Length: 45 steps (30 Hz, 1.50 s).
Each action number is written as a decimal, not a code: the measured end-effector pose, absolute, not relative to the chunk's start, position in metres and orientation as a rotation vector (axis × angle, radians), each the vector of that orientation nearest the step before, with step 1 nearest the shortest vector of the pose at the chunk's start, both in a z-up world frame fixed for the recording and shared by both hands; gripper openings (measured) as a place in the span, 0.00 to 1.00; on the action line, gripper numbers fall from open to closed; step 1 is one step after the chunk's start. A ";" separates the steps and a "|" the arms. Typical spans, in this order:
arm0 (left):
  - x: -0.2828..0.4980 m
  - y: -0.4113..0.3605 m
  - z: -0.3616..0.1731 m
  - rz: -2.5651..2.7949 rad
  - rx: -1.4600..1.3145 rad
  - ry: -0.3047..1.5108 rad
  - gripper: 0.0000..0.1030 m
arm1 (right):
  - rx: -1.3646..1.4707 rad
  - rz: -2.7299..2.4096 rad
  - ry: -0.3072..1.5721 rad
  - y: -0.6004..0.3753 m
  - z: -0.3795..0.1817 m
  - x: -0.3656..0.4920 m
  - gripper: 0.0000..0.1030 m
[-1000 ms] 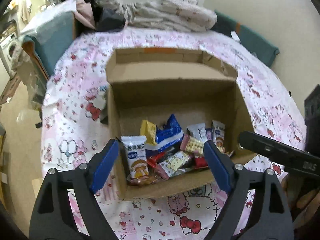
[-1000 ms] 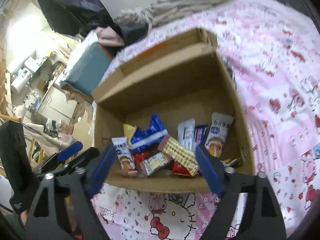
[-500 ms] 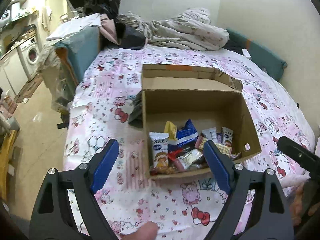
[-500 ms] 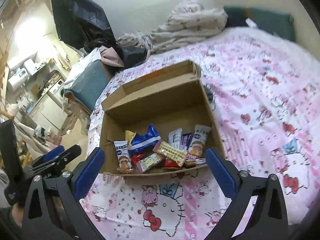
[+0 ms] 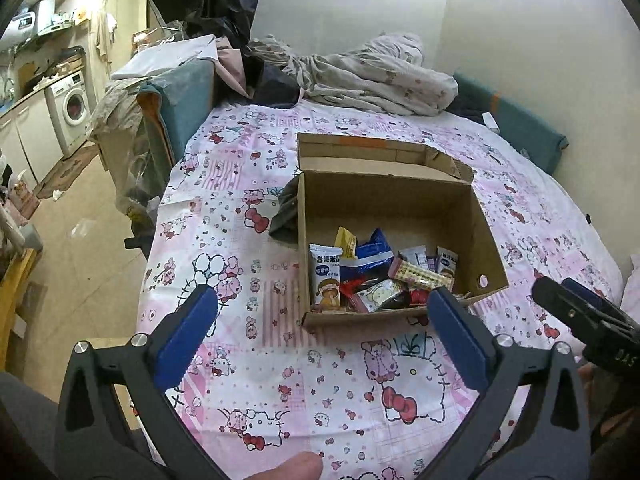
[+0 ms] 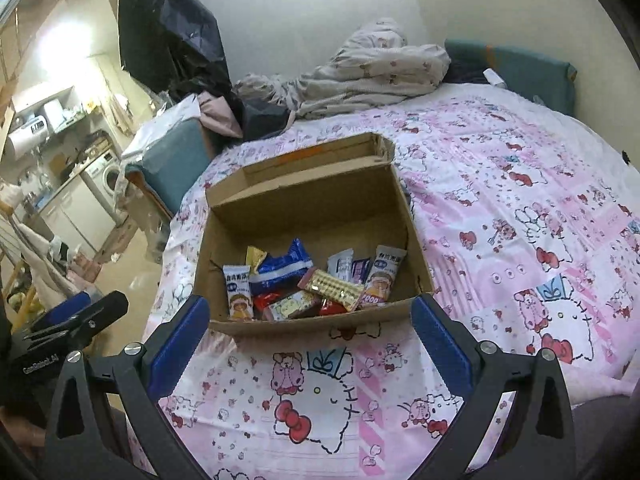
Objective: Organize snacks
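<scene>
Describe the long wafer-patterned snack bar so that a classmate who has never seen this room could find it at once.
On the pink cartoon-print bedsheet stands an open cardboard box with snack packets piled at its near end. The wafer bar lies on top of that pile, slanting across its middle. It alone shows a pale yellow grid pattern with pink ends; its neighbours are blue, red or white pouches.

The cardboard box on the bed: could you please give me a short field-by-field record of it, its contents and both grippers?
surface: pink cartoon bedsheet
container: cardboard box, flaps open
contents: snack packets heaped along the near wall
far half of box: bare floor
left gripper: jaws have just opened wide, empty, short of the box
right gripper: open, empty, short of the box
</scene>
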<state>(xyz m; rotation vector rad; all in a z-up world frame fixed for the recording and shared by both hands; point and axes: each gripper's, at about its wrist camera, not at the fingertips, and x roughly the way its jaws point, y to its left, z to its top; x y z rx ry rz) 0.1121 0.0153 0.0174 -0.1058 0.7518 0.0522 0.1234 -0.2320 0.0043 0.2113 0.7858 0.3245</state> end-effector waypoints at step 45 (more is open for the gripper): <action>0.118 0.012 0.006 0.065 -0.103 0.797 1.00 | 0.164 0.289 0.826 -0.222 -0.011 0.133 1.00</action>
